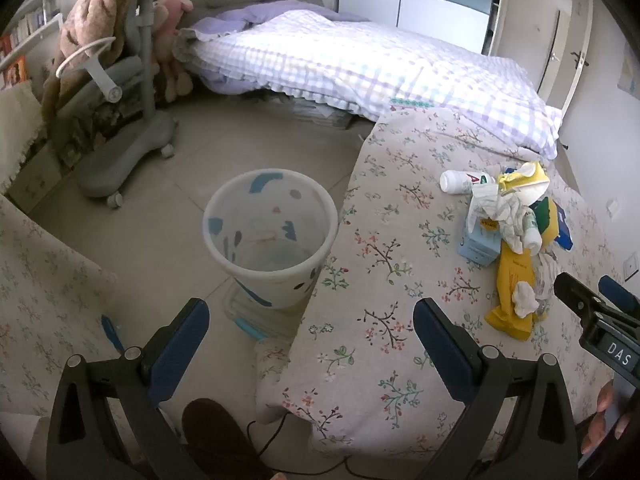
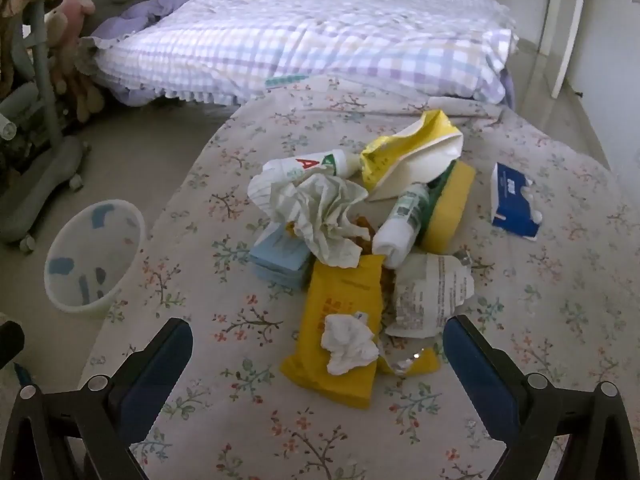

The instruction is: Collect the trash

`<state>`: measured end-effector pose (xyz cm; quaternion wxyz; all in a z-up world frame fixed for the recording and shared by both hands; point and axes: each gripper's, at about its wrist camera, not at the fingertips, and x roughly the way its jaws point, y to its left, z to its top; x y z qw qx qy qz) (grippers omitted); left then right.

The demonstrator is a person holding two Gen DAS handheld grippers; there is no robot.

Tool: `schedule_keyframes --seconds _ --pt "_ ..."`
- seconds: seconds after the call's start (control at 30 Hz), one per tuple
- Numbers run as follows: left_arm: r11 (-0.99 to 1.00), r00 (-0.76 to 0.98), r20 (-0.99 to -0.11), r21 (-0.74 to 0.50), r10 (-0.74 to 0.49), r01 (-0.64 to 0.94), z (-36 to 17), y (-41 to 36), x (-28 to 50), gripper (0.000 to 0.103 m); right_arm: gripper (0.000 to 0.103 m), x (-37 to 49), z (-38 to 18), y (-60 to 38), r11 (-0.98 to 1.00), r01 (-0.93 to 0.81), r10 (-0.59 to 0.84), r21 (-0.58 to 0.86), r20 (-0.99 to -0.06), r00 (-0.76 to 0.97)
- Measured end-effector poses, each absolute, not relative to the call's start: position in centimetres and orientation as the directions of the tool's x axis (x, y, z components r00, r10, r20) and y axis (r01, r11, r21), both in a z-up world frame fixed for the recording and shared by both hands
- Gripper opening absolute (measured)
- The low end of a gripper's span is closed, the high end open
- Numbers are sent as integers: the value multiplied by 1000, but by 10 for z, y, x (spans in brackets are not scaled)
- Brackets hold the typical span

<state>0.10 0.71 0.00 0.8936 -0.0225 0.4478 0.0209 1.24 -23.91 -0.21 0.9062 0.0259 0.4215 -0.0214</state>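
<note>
The bin (image 2: 94, 258) stands on the floor beside the bed, empty. The left gripper (image 1: 312, 334) and right gripper (image 2: 318, 354) gape wide, holding nothing. The trash pile (image 2: 360, 232) is loosely stacked — grabbing the tissue (image 2: 348, 344) could topple bottles off.

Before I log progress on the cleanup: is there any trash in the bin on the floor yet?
No, the bin shows only its bare bottom, while the trash pile lies on the floral cover.
</note>
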Motion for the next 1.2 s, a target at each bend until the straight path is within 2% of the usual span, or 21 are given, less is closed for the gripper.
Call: schedule_keyframes --seconds 1.2 --pt "998 596 -803 -23 17 -60 -2 8 0 103 103 12 -3 -239 998 63 -20 27 -764 645"
